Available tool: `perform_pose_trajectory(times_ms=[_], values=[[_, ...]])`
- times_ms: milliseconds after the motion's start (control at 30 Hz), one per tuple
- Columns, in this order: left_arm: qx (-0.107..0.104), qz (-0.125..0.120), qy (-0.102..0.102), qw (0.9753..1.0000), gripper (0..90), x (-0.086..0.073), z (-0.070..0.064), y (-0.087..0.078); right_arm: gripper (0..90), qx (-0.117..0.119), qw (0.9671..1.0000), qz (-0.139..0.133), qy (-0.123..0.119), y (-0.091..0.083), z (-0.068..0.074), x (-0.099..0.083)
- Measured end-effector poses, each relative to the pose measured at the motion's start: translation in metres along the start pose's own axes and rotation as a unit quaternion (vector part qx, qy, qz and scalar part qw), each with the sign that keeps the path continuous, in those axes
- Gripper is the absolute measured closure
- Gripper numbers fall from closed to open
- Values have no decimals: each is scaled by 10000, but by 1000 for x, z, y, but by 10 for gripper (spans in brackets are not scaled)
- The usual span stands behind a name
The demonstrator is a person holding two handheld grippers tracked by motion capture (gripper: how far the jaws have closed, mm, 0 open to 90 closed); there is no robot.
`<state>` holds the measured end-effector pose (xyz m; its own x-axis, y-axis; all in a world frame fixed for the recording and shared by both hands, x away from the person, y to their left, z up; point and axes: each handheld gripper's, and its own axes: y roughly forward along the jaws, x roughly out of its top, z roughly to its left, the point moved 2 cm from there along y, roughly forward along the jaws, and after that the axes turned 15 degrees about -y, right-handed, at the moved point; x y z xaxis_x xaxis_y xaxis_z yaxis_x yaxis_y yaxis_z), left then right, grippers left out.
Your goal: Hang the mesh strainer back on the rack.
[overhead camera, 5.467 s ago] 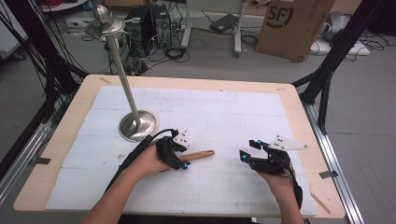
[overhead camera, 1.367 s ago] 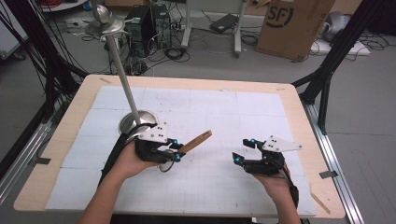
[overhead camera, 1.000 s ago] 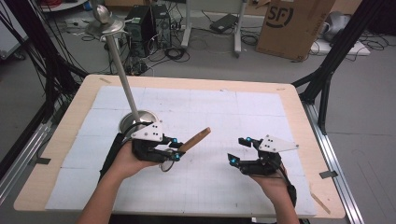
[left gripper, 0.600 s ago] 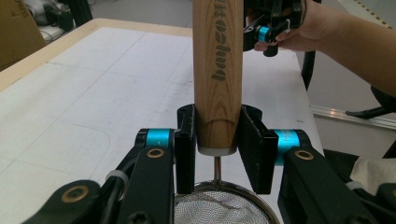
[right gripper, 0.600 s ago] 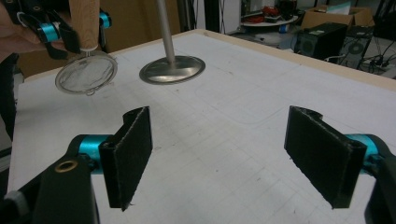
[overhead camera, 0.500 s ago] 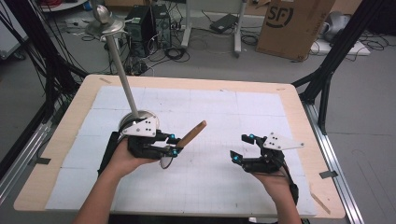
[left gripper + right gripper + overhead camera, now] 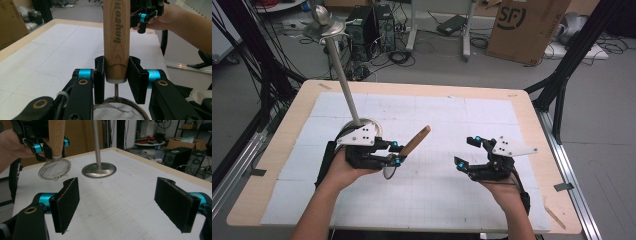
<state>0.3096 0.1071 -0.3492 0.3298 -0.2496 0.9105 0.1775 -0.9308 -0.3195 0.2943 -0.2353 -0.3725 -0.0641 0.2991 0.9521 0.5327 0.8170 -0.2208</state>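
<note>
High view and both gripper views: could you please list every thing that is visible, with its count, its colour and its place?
strainer: one, wooden handle and round metal mesh, held above the mat at the left gripper
metal stand: one, silver, round base on the mat at the left, tall pole rising from it
mat: one, white with a faint grid, covering the table top
table: one, light wood edge around the mat
cardboard box: one, brown, on the floor behind the table
left gripper: one, black with blue parts, jaws closed on the strainer's handle
right gripper: one, black with blue parts, jaws wide apart, holding nothing, above the mat at the right
</note>
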Motion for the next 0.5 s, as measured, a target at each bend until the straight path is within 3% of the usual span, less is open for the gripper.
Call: perform_pose_trajectory(times_ms=[100, 300, 500], values=[[-42, -58, -3, 10000, 688, 0, -1, 2, 194, 60, 9999, -44, -101, 3, 1, 8], [-142, -118, -28, 9998, 688, 1, -4, 7, 194, 199, 9993, -307, 3, 7, -1, 22], [-303, -189, -52, 9994, 688, 3, -5, 12, 210, 432, 9981, -418, -98, 16, 2, 34]])
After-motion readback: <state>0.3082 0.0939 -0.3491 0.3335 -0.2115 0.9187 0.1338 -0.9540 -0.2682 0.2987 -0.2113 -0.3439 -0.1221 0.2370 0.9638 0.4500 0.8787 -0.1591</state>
